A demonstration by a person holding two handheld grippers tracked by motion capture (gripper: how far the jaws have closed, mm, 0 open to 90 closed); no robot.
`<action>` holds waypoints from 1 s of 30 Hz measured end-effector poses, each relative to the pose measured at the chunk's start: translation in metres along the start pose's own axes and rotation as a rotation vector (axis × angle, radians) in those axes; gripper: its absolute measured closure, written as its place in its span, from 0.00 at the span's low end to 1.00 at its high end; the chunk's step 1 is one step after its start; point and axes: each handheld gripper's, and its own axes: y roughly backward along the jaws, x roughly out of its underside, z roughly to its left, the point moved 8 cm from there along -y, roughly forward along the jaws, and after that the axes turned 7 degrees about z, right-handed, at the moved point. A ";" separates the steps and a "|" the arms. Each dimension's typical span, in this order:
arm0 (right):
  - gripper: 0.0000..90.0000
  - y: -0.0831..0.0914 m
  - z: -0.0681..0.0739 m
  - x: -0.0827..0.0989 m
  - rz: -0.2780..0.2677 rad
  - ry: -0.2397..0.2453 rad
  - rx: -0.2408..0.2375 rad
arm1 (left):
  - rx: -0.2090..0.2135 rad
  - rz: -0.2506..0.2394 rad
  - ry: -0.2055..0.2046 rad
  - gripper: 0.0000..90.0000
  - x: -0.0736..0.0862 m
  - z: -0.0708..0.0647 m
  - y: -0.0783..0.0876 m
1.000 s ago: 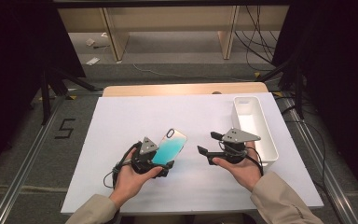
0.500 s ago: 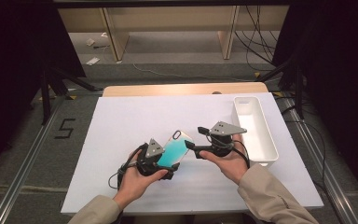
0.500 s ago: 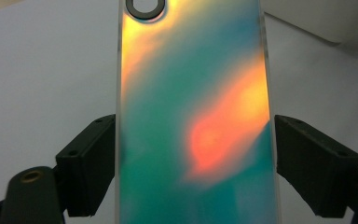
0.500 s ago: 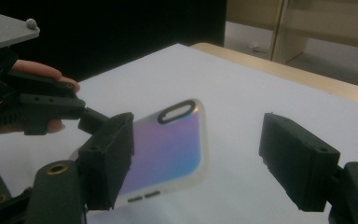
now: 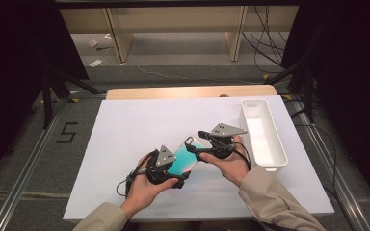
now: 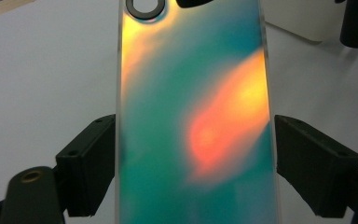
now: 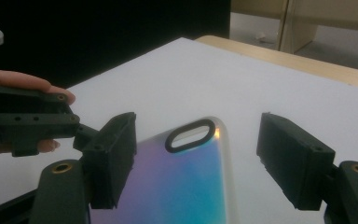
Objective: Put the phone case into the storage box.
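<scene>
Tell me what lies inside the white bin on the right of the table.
The white bin shows a bare white floor with nothing lying on it. Its near end wall hides a small strip of the bottom closest to the person.

The table (image 5: 125, 130) is seen from above and from the person's side in the high view, which faces forward and down and takes in the floor and shelving beyond. The left gripper view is taken very close along its own fingers (image 6: 86, 172), with the phone case (image 6: 191, 116) spanning the frame between them. The right gripper view is set low and near, facing across the white table (image 7: 242, 79) toward its far edge. The phone case (image 7: 182, 182) is shared by all three views (image 5: 185, 156).
</scene>
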 end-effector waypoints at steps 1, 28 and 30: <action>0.34 -0.001 -0.001 0.001 0.003 -0.003 0.001 | 0.001 0.000 0.000 0.19 0.000 0.000 0.000; 0.61 -0.009 -0.009 0.007 0.031 -0.158 -0.063 | -0.008 -0.030 -0.018 0.19 -0.004 -0.002 0.002; 0.61 -0.010 -0.009 0.007 0.029 -0.172 -0.069 | -0.010 -0.027 -0.022 0.19 -0.004 -0.002 0.002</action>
